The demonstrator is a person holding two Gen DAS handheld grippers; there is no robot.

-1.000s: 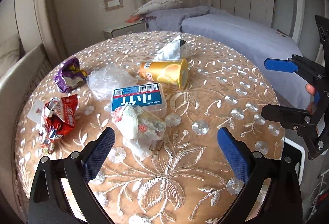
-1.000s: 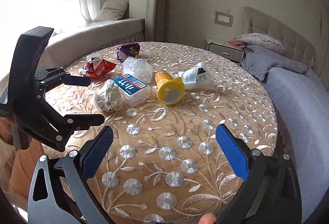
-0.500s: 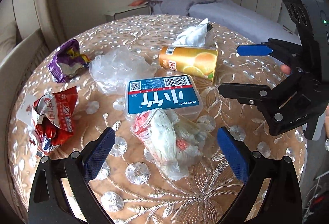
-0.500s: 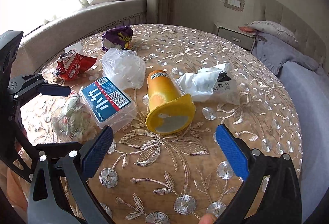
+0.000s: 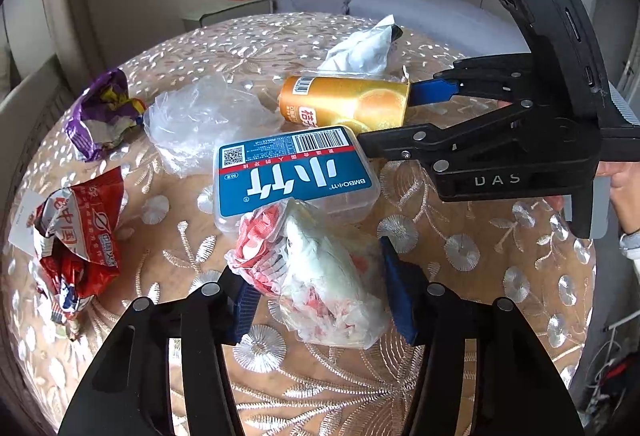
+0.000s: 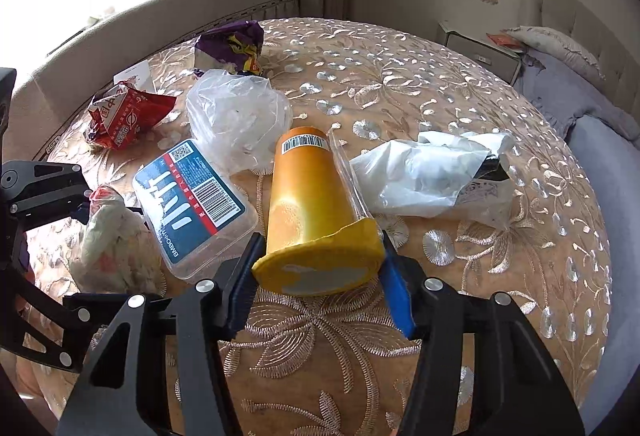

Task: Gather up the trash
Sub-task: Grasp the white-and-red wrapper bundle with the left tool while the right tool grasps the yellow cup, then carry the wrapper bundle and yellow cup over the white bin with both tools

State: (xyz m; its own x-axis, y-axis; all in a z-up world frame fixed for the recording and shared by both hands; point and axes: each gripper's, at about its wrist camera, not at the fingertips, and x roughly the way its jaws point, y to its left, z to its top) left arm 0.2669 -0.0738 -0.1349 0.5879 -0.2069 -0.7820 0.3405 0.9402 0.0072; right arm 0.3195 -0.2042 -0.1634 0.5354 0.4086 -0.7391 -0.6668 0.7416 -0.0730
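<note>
Round embroidered worktop (image 6: 460,204) fills both views, litter bunched toward its window side. Biggest piece in play: the orange drink cup (image 6: 312,204), lying on its side at the worktop's middle, long axis running twelve to six in the right wrist view, barcoded base at twelve, wide foil-lidded mouth at six, right at the right gripper (image 6: 320,288). Its fingers (image 6: 394,292) straddle that mouth at nine and three and are closing, the cup's rim between them; the pads look to be on the rim, which bulges slightly. That hand is plainly the nearer one for the cup.

Next down, the crumpled white-and-red plastic bundle (image 5: 316,272), soft, wrinkled, lying at the near edge of the clear lidded box with the blue label (image 5: 292,172). From the left gripper (image 5: 320,296) it runs up toward twelve. Those fingers (image 5: 400,300) are closing too, bundle between them, pads against its sides.

Scattered at ten and eleven in the left view: clear bag (image 5: 200,124), red wrapper (image 5: 80,236), purple wrapper (image 5: 100,112). White bag (image 5: 360,52) beyond the cup, at one.
</note>
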